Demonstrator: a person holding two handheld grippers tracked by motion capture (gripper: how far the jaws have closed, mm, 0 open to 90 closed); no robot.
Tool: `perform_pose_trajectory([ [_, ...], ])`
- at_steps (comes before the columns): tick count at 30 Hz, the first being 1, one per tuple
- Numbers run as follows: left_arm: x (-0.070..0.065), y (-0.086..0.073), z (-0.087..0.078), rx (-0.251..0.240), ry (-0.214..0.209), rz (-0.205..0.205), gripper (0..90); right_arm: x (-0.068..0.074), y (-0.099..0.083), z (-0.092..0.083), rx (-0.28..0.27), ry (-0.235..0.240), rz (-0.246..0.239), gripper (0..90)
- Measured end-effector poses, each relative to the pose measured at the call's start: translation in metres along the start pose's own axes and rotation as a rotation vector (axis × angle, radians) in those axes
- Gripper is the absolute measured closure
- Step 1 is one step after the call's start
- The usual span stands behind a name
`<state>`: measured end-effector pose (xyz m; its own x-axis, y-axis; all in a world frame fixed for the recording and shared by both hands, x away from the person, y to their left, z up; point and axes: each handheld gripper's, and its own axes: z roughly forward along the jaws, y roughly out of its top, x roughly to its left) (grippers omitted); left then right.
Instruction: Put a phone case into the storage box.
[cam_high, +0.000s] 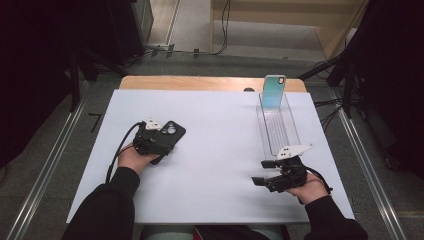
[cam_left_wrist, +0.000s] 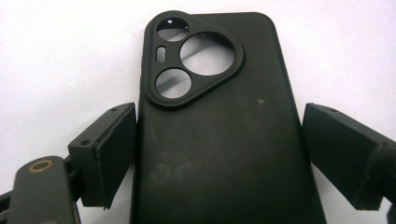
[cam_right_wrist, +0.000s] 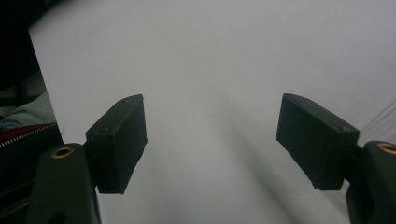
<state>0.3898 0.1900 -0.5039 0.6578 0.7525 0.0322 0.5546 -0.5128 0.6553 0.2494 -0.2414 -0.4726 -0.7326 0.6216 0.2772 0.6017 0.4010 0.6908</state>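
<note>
1. The left gripper (cam_left_wrist: 219, 154) straddles the black phone case (cam_left_wrist: 219, 121). In the left gripper view one pad sits just against the case's left edge, while the other pad stands a little clear of the right edge, with a sliver of white showing between. The jaws are apart, not clamped on the case.
2. The black phone case lies flat on the white table (cam_high: 220, 150), back side up, with its camera cut-outs (one large round hole, two smaller ones and a slot) at the far end from the gripper.
3. In the high view the left gripper (cam_high: 159, 141) lies over the near part of the case (cam_high: 172, 131), on the left half of the table, with the person's left hand (cam_high: 134, 159) behind it and a cable trailing off towards the sleeve.
4. The right gripper (cam_high: 260, 172) is held low over the right half of the table by the right hand (cam_high: 310, 189), pointing towards the table's middle. Its jaws stand well apart, and the right gripper view shows bare white surface between the pads (cam_right_wrist: 119, 140).
5. Just beyond the right gripper, a clear plastic tray (cam_high: 277, 125) runs lengthwise towards the far edge.
6. At the tray's far end a light blue phone case (cam_high: 273, 92) stands upright (well apart from the black one).
</note>
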Motion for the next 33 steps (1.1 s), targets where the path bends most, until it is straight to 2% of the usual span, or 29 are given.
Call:
perform_pose_trajectory([
  [5,-0.002,0.003,-0.001,0.022,0.012,-0.016,14.1,0.000,0.000,0.000,-0.002,-0.002,0.002,22.7],
  [16,0.000,0.004,-0.002,0.034,-0.004,-0.017,15.4,0.000,0.000,0.001,0.001,0.000,-0.002,22.7],
  [17,0.001,0.005,-0.002,0.032,-0.014,-0.036,15.6,0.000,0.000,0.001,0.000,0.003,-0.006,22.7],
  [23,0.004,0.007,-0.006,0.044,-0.026,-0.066,15.5,0.000,0.000,0.000,-0.009,0.004,-0.007,22.7],
  [25,0.007,0.008,-0.008,0.042,-0.057,-0.102,15.5,0.000,0.000,0.000,-0.009,0.004,-0.007,22.7],
  [31,0.007,0.017,-0.023,0.005,-0.091,-0.138,15.5,0.000,0.001,-0.001,-0.028,0.009,-0.017,22.7],
  [33,0.005,0.020,-0.028,0.000,-0.101,-0.135,15.5,0.001,0.001,-0.001,-0.035,0.008,-0.018,22.7],
])
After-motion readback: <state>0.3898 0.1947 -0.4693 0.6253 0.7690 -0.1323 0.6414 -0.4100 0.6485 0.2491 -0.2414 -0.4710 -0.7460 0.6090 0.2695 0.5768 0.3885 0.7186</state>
